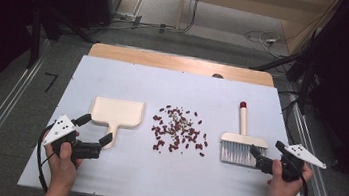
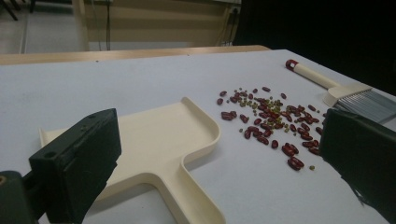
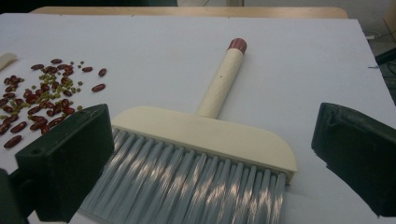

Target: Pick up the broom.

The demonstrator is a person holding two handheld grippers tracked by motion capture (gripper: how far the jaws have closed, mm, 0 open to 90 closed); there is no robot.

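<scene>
The desk (image 1: 103, 170) has a smooth, matt white top with a bare wood edge at its far side. The dustpan (image 2: 159, 140) looks like cream plastic, smooth with a soft sheen. The brush (image 3: 205, 135) has a matching cream plastic back and a finely textured handle with a dark red cap; its grey bristles shine glossily. The beans (image 2: 271, 123) are glossy dark red, mixed with small dull green ones. Both grippers' jaws are matt black plastic.
</scene>
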